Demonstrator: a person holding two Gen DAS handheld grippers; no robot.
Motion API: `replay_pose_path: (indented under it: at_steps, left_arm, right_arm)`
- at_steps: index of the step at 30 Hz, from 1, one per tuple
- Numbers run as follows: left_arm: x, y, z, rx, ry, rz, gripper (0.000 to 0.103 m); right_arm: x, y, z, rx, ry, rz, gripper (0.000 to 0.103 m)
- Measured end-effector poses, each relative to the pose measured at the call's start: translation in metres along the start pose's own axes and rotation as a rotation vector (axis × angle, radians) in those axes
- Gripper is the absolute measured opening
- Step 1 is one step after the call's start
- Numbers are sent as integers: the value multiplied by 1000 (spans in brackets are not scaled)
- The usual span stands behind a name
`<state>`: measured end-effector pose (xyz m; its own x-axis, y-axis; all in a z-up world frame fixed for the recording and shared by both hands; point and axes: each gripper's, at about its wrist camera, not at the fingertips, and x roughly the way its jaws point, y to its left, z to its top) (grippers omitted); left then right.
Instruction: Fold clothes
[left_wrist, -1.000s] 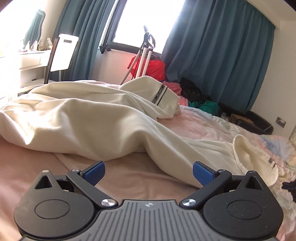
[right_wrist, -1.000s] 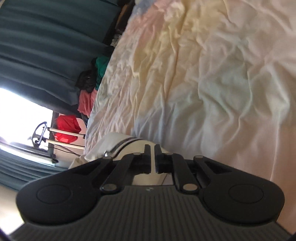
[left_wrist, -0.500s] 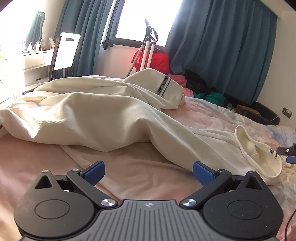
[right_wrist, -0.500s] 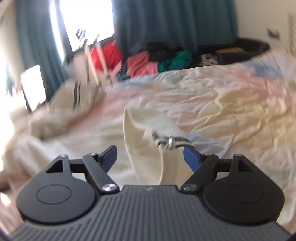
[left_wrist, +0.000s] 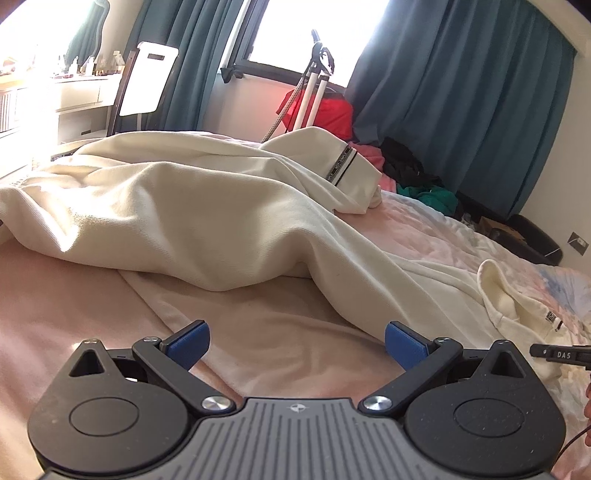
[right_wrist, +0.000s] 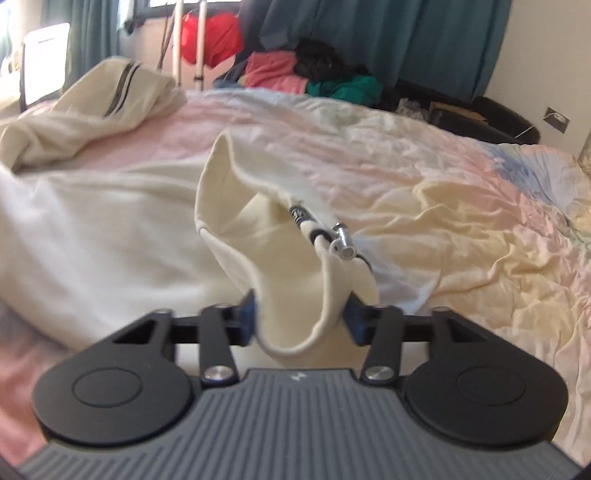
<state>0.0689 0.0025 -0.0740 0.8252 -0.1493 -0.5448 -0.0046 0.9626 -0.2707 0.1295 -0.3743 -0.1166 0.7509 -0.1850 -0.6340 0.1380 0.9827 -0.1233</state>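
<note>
A cream garment (left_wrist: 192, 210) with a striped band lies crumpled across the pink bed (left_wrist: 74, 317). One end with a metal-tipped drawstring (right_wrist: 341, 242) stands up in the right wrist view (right_wrist: 236, 206). My left gripper (left_wrist: 295, 343) is open and empty, low over the bed just short of the cloth. My right gripper (right_wrist: 301, 319) has its jaws partly closed around that cream end, the cloth bunched between the blue pads (right_wrist: 245, 317). Its tip shows at the right edge of the left wrist view (left_wrist: 557, 355).
A pile of red, pink, black and green clothes (right_wrist: 314, 70) lies by the teal curtains (left_wrist: 461, 92). A white chair (left_wrist: 146, 83) and a desk (left_wrist: 74, 92) stand at the left. A stand (left_wrist: 314, 85) leans by the window.
My right gripper swung round from a sideways view, opened, then came up to the drawstring end and closed in around it. My left gripper stayed open and barely moved.
</note>
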Motion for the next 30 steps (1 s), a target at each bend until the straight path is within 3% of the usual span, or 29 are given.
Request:
replay_pose_path:
  at_steps: [1, 5, 10, 14, 18, 23, 24, 25, 26, 30]
  left_arm:
    - [0, 1, 0, -5, 3, 2, 102]
    - [2, 6, 1, -40, 15, 8, 102]
    - [1, 8, 0, -48, 15, 22, 102]
    - [3, 11, 2, -76, 24, 20, 102]
    - [4, 28, 9, -201, 46, -29, 102]
    - [3, 65, 16, -396, 49, -15, 102]
    - [3, 75, 17, -449, 54, -32, 102]
    - [2, 84, 20, -503, 60, -59, 102]
    - [0, 93, 23, -551, 60, -77, 102]
    - [-14, 127, 33, -694, 19, -70, 102]
  right_arm:
    - [1, -3, 2, 24, -3, -2, 26]
    - [3, -23, 6, 162, -44, -45, 19]
    - [8, -87, -4, 606, -99, -118, 18]
    - [22, -119, -37, 859, -49, -165, 19]
    - [20, -137, -61, 1079, -71, -186, 29]
    - [16, -148, -76, 1272, -61, -77, 35]
    - [16, -148, -77, 1300, -51, -50, 47]
    - [14, -146, -78, 1315, -48, -37, 65]
    - [12, -145, -79, 1329, -45, -24, 71]
    - [4, -135, -81, 1364, -16, 26, 73]
